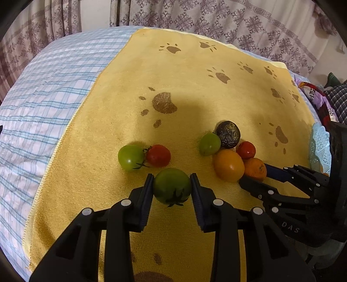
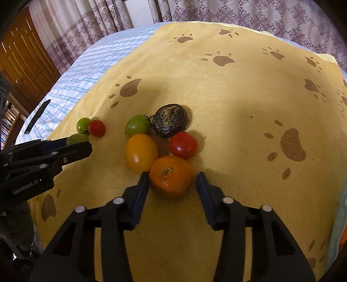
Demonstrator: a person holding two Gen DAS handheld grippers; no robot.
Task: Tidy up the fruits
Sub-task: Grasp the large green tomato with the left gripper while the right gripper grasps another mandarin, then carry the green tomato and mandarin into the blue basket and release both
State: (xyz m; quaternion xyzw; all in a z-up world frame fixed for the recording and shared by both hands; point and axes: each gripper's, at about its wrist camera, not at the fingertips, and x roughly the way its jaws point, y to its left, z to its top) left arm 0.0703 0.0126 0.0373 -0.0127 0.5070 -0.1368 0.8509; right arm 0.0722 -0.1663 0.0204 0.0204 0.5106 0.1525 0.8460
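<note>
My left gripper (image 1: 171,180) is shut on a large green tomato (image 1: 172,187), both pads touching its sides, on the yellow paw-print towel (image 1: 195,91). Beyond it lie a green tomato (image 1: 130,157) and a red tomato (image 1: 158,155). My right gripper (image 2: 172,176) is open around an orange mandarin (image 2: 171,175), with a gap on the right side. Behind the mandarin sit a yellow tomato (image 2: 141,152), a red tomato (image 2: 183,145), a green tomato (image 2: 137,125) and a dark wrinkled fruit (image 2: 169,120). The right gripper shows in the left wrist view (image 1: 256,173).
The towel lies on a blue checked sheet (image 1: 43,104). A pale blue lace-edged basket (image 1: 319,147) stands at the towel's right edge. Patterned curtains (image 2: 238,13) hang behind the bed. A wooden door (image 2: 23,58) is at the far left. A dark flat object (image 2: 36,116) lies on the sheet.
</note>
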